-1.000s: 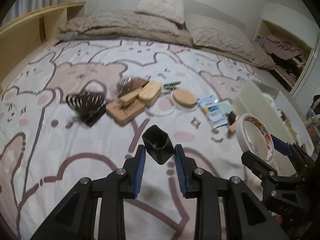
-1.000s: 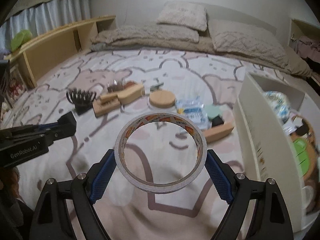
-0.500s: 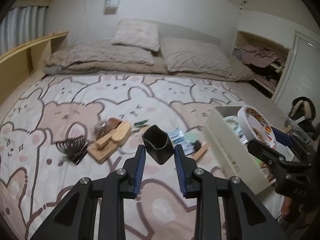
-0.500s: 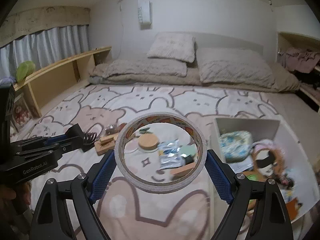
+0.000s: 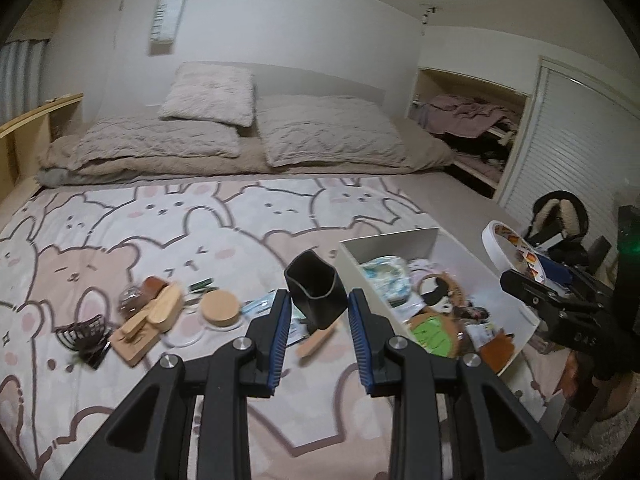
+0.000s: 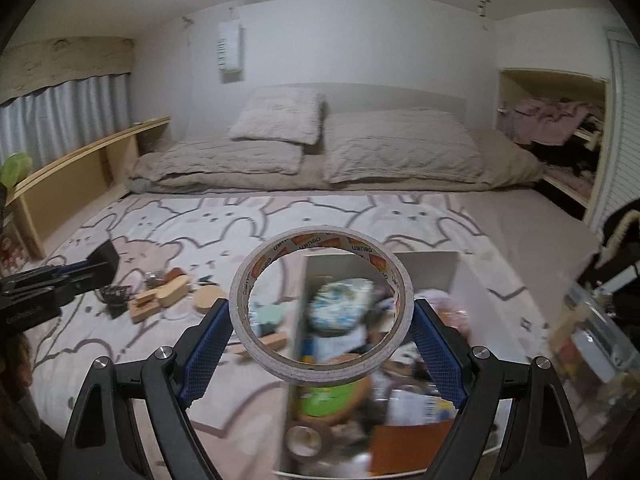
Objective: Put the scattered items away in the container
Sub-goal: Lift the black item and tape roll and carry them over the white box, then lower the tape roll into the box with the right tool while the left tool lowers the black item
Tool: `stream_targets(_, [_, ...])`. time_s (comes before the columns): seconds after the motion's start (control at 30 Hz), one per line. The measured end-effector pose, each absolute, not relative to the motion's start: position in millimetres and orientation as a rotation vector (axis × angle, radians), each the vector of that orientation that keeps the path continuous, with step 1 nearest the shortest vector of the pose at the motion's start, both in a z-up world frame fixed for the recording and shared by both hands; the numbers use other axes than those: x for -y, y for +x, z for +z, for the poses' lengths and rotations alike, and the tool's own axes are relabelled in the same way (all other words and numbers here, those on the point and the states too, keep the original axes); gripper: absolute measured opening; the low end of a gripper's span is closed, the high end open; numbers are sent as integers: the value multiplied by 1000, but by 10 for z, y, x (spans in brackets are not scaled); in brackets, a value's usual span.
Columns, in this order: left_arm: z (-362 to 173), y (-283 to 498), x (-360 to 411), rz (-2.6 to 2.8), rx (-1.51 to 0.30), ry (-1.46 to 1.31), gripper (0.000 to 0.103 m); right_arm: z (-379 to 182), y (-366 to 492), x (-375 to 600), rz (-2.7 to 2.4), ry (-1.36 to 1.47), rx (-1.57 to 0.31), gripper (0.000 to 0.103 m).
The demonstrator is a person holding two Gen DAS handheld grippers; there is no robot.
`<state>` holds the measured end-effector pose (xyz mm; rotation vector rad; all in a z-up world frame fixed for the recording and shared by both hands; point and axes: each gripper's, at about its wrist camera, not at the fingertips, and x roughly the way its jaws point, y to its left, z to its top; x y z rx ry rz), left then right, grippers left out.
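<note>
A black cup (image 5: 316, 296) is gripped by the left gripper (image 5: 316, 322) and tape (image 6: 322, 306) by the right gripper (image 6: 322, 354) above the part-filled box (image 5: 384, 242), while several items are left on the bed (image 5: 200, 220).

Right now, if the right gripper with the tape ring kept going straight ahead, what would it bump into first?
Probably the white container: through the tape roll the right gripper looks at its cluttered inside. Depth is hard to judge.

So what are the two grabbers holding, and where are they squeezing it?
The left gripper pinches a small black cup by its lower sides. The right gripper clamps a tape roll across its outer rim, above the white box.
</note>
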<state>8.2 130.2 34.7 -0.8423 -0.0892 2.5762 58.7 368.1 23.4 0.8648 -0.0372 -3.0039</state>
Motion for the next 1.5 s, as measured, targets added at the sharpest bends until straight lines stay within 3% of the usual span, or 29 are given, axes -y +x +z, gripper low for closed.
stream_targets(0.67, [392, -144, -2202, 2429, 28, -823, 30, -276, 525, -4588, -3026, 1143, 135, 88])
stream_targets(1.5, [-168, -425, -2922, 2288, -138, -1090, 29, -612, 437, -4693, -2953, 1241, 119, 89])
